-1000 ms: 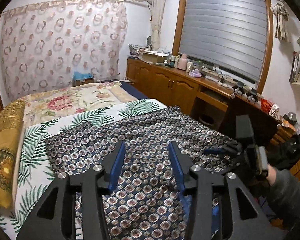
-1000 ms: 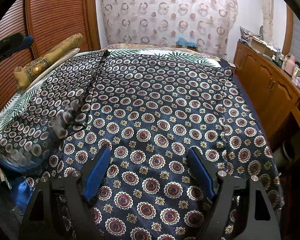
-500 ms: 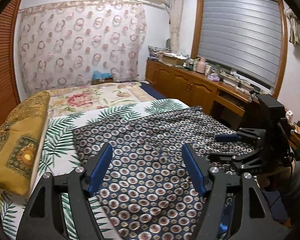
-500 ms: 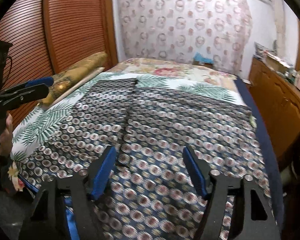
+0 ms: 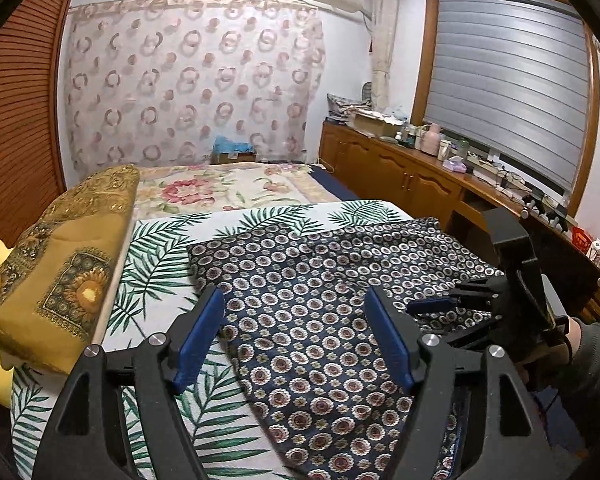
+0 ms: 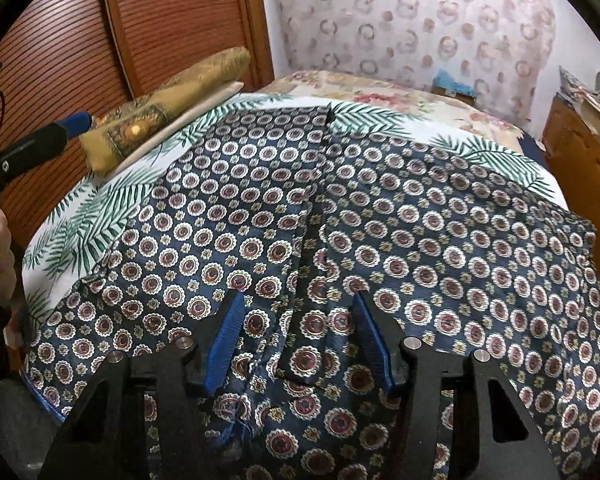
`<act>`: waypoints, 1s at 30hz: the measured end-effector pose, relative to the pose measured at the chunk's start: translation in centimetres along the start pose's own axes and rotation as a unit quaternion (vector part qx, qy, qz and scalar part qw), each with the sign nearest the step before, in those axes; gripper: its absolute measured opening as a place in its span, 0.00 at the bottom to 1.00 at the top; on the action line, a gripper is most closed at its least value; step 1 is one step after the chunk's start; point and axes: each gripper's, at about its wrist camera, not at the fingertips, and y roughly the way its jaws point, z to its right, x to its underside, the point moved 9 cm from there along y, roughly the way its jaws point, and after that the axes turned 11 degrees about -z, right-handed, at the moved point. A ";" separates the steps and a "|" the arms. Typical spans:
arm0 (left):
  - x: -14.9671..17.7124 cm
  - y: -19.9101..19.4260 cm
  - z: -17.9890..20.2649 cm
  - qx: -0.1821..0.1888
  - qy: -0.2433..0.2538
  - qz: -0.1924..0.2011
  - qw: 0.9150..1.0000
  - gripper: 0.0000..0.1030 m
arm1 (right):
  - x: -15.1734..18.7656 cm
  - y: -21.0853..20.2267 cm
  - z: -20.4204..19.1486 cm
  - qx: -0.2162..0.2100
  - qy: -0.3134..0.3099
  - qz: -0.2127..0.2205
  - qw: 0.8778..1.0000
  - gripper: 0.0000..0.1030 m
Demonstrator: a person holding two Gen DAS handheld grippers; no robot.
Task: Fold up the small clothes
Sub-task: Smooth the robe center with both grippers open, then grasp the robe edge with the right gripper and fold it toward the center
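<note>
Change since earlier: both views have been drawn back and raised, and more of the bed (image 5: 220,236) is shown to the left of the garment than a second ago; the fabric at the near left is no longer blurred and is laid flat.
Garment: a navy medallion-print garment (image 6: 440,240) is spread across the near half of the bed, with a dark folded edge (image 6: 312,216) running from far to near through its middle.
Left gripper (image 5: 296,336): its fingers are held apart, nothing is gripped, and it is hovered above the garment's left edge.
Right gripper (image 6: 300,340): its fingers are spread, nothing is held, and it is poised over the near end of the central edge.
Surroundings: a golden pillow (image 5: 60,264) is lain at the far left; a wooden cabinet (image 5: 400,184) is stood along the right.
Step in hand: spreading is judged done; a fold is about to be started.
Next move: an edge or corner would need to be pinched by each gripper and carried over evenly.
</note>
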 end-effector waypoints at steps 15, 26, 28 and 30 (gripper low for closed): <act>0.9 1.0 0.5 -0.001 0.006 -0.014 1.000 0.72 | -0.2 0.9 -2.2 -0.015 -0.045 0.020 0.999 0.05; 1.5 2.0 1.6 -0.006 0.020 -0.026 0.999 0.73 | 3.4 -3.1 4.6 0.023 0.030 0.056 0.998 0.04; 1.6 2.3 2.0 -0.002 0.022 -0.029 0.999 0.73 | 4.5 -3.7 6.1 0.038 0.043 0.056 0.997 0.04; 1.7 2.5 2.3 0.001 0.025 -0.032 0.999 0.73 | 5.5 -4.5 7.5 0.052 0.054 0.058 0.995 0.04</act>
